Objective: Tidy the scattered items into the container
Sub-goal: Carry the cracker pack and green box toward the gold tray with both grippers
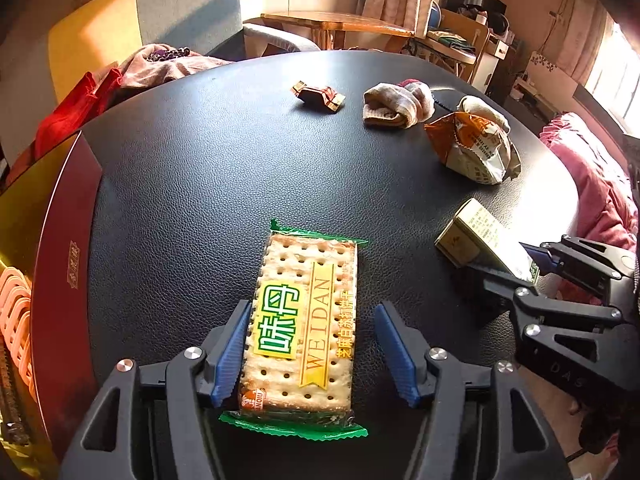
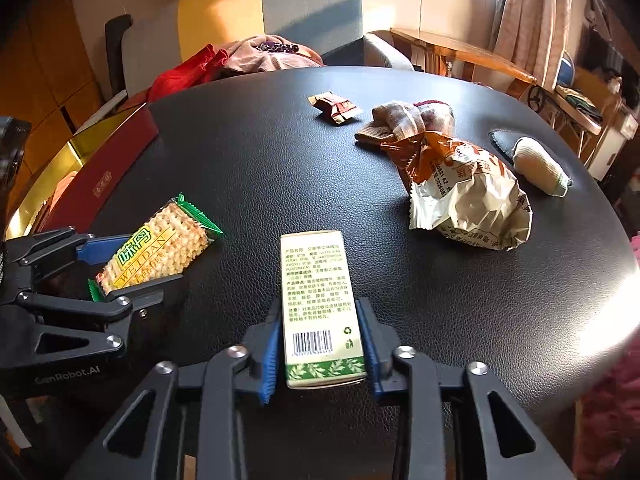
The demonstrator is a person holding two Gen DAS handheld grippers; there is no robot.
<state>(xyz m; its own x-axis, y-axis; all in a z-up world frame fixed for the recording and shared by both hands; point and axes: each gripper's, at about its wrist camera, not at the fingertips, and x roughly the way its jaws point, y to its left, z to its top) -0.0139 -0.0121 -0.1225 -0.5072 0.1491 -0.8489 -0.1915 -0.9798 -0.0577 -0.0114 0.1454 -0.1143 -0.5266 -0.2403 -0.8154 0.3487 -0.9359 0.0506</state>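
A green-edged cracker pack (image 1: 304, 320) (image 2: 156, 248) lies on the black table (image 1: 208, 168) between the fingers of my left gripper (image 1: 312, 306) (image 2: 136, 264). The left pad touches the pack and the right pad stands a little off it, so this gripper is open. My right gripper (image 2: 320, 304) (image 1: 528, 260) is shut on a small cream box (image 2: 320, 308) (image 1: 484, 240) with a leaf print and a barcode. The red container (image 1: 60, 248) (image 2: 112, 152) with a gold inside sits at the table's left edge.
A wrapped candy (image 1: 318, 96) (image 2: 334, 109), a rolled striped sock (image 1: 396, 106) (image 2: 404, 120), a crumpled snack bag (image 1: 476, 148) (image 2: 472, 200) and a white sock roll (image 2: 540, 168) lie farther back. Something pink (image 1: 16, 312) sits in the container. Clothes (image 2: 240, 56) are piled behind the table.
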